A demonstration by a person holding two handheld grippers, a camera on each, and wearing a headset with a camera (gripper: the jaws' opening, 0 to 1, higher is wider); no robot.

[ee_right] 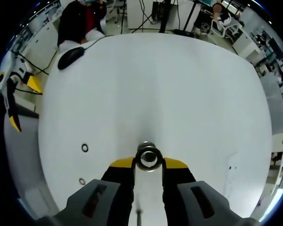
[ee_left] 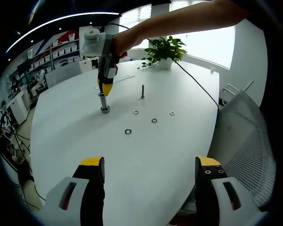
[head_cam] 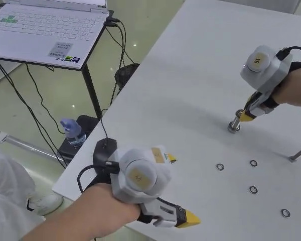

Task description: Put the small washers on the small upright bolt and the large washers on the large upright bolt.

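Note:
The large upright bolt [head_cam: 234, 125] stands on the white table [head_cam: 190, 75], with washers stacked at its foot. My right gripper [head_cam: 239, 116] hangs at its top, shut on a large washer [ee_right: 147, 157] that rings the bolt's tip. In the left gripper view the same right gripper [ee_left: 105, 89] sits over the large bolt [ee_left: 104, 104]. The small upright bolt [head_cam: 298, 154] stands to the right. Several small washers [head_cam: 219, 166] lie loose between the bolts and the near edge. My left gripper [head_cam: 180, 188] is open and holds nothing, hovering near the table's front edge, apart from the washers [ee_left: 128, 131].
A laptop [head_cam: 40, 30] sits on a stand left of the table, with cables and a water bottle [head_cam: 72, 131] on the floor below. A potted plant [ee_left: 165, 49] stands at the table's far end. A mesh chair [ee_left: 245, 136] is beside the table.

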